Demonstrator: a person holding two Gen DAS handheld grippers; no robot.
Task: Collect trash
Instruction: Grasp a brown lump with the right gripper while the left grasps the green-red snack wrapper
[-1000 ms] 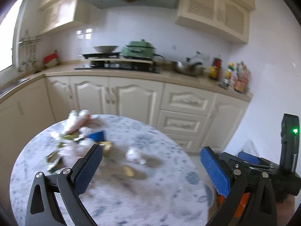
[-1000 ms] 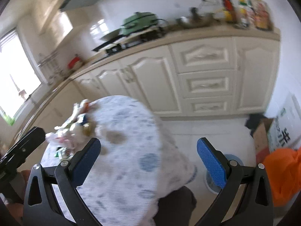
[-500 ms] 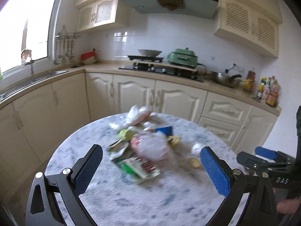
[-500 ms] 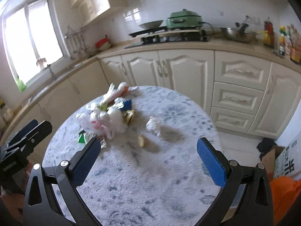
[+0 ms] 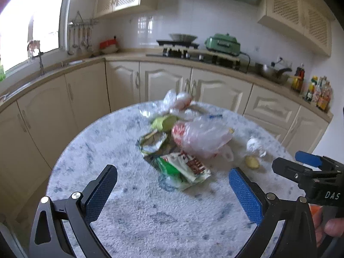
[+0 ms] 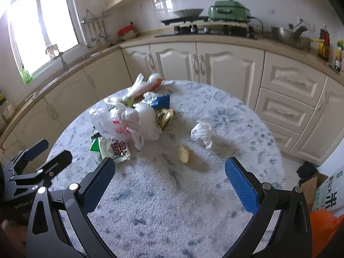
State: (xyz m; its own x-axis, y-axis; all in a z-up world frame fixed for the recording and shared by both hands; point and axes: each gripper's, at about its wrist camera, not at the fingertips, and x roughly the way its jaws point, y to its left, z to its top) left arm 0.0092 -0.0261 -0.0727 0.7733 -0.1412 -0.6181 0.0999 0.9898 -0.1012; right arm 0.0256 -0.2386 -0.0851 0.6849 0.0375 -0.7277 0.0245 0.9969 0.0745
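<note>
Hovering above the near edge of a round table (image 6: 225, 111) with a blue-speckled white cover, both grippers are spread wide and hold nothing. Left gripper (image 5: 173, 191): blue pads far apart, only tabletop between them. Right gripper (image 6: 169, 185): same, jaws wide, nothing between the pads.

Trash lies in a heap left of table centre. On top, a translucent white plastic bag (image 6: 120, 121) with red print. Against its near side, a white-and-green snack wrapper (image 6: 115, 148) with red characters, closest of the heap to the left gripper. A gold foil wrapper (image 6: 164, 116) pokes out on the right of the bag; a blue packet (image 6: 160, 101) sits just behind it. At the far end, an orange-and-white bag (image 6: 150, 83) lies near the table's far rim. In the left wrist view a green crumpled wrapper (image 5: 164, 122) and an opened foil packet (image 5: 151, 143) show beside the plastic bag.

Apart from the heap, to its right: a crumpled white tissue (image 6: 203, 133) and, nearer, a small yellowish scrap (image 6: 184, 153), possibly peel; cannot tell exactly.

Left wrist view shows the right gripper's body at right edge, fingertip (image 5: 334, 229) of the person below it.

Background: cream cabinets, green pot (image 6: 229, 9) on the stove.
</note>
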